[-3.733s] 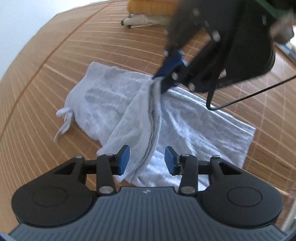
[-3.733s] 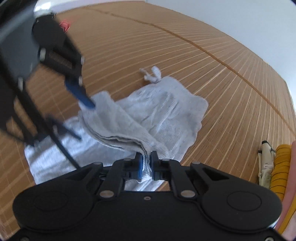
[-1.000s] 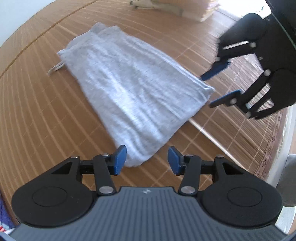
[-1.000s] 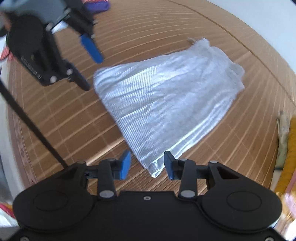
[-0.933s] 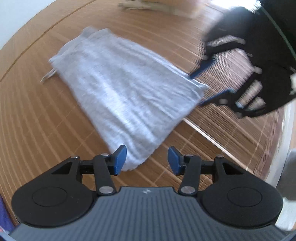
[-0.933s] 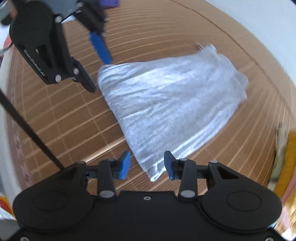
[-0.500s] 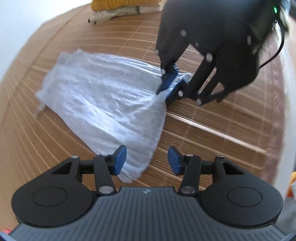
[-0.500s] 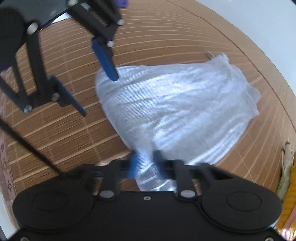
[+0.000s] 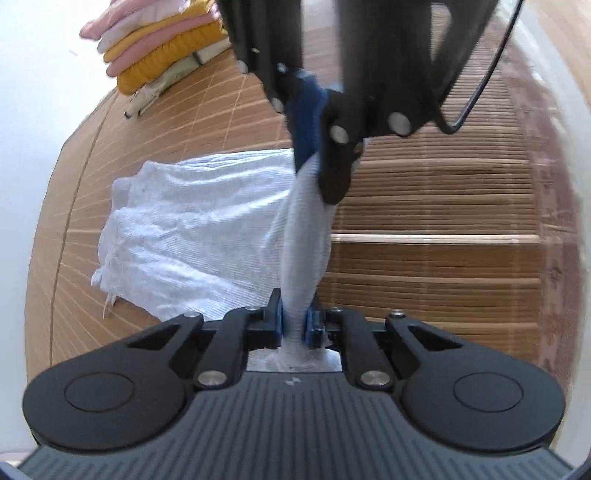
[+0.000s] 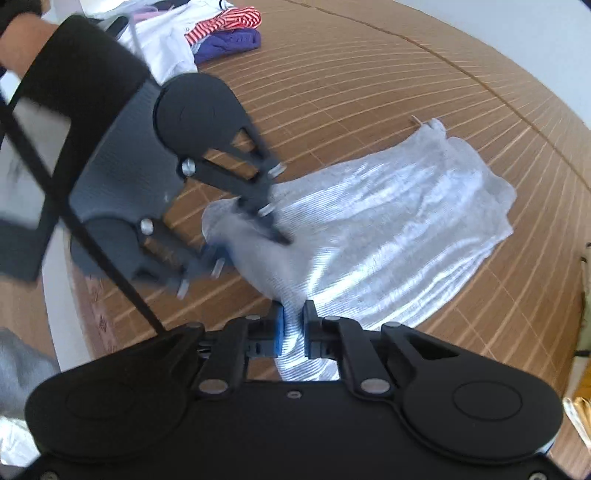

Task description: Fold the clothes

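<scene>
A light grey ribbed garment (image 9: 192, 229) lies spread on a bamboo mat (image 9: 424, 258). In the left wrist view my left gripper (image 9: 293, 321) has one corner of the near hem between its blue pads, and its jaws are closing on the cloth. The hem runs taut and lifted from there to my right gripper (image 9: 314, 158), which pinches the other corner. In the right wrist view my right gripper (image 10: 293, 325) is shut on a bunched fold of the garment (image 10: 388, 229). My left gripper (image 10: 247, 240) shows blurred to the left, gripping the same edge.
A stack of folded yellow and pink clothes (image 9: 162, 48) sits at the mat's far edge. A loose pile of striped, purple and white clothes (image 10: 221, 26) lies at the opposite far side. A person's dark sleeve (image 10: 74, 62) holds the left gripper. The mat's patterned border (image 9: 554, 240) runs close by.
Both grippers dropped onto the near hem's two corners; the right shut first, then the left rolled and closed. The hem has risen off the mat between them.
</scene>
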`<move>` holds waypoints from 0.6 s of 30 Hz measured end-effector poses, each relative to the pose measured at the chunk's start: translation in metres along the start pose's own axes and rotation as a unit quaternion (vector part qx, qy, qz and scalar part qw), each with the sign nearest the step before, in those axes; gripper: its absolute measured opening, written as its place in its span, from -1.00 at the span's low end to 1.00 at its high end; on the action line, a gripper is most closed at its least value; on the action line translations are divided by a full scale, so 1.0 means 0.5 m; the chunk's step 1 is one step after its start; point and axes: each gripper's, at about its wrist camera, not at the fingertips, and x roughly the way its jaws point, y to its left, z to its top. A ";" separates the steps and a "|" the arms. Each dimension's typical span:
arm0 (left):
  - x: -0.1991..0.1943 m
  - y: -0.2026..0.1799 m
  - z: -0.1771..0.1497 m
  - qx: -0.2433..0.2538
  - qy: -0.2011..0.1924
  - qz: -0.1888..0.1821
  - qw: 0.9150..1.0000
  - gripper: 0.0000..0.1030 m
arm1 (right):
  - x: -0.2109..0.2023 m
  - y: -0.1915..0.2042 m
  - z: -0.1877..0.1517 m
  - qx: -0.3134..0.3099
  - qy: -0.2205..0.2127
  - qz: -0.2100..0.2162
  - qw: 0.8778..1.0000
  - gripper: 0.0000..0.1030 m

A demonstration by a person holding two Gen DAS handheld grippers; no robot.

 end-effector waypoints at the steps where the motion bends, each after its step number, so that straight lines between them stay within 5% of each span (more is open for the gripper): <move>1: -0.008 0.002 -0.001 -0.005 -0.004 -0.007 1.000 -0.76 | 0.004 0.010 -0.007 -0.008 0.001 -0.006 1.000 -0.73; 7: -0.019 0.025 0.003 -0.014 0.011 -0.020 1.000 -0.77 | 0.052 0.068 -0.052 -0.047 0.012 -0.039 0.998 -0.15; 12: -0.027 0.034 0.008 -0.031 0.013 -0.019 0.999 -0.77 | 0.077 0.096 -0.065 -0.080 0.002 -0.097 0.992 -0.01; 14: -0.033 0.035 0.009 -0.030 0.015 -0.020 0.999 -0.77 | 0.078 0.088 -0.065 -0.078 -0.004 -0.107 0.991 -0.18; 15: -0.036 0.035 0.010 -0.027 0.015 -0.020 0.999 -0.77 | 0.076 0.079 -0.065 -0.071 -0.004 -0.102 0.992 -0.66; 16: -0.044 0.026 0.012 -0.025 0.017 -0.026 0.999 -0.77 | 0.073 0.069 -0.065 -0.063 -0.004 -0.097 0.993 -0.81; 18: -0.059 0.021 0.012 -0.019 0.015 -0.043 0.999 -0.77 | 0.052 0.045 -0.061 -0.032 -0.003 -0.068 0.997 -0.82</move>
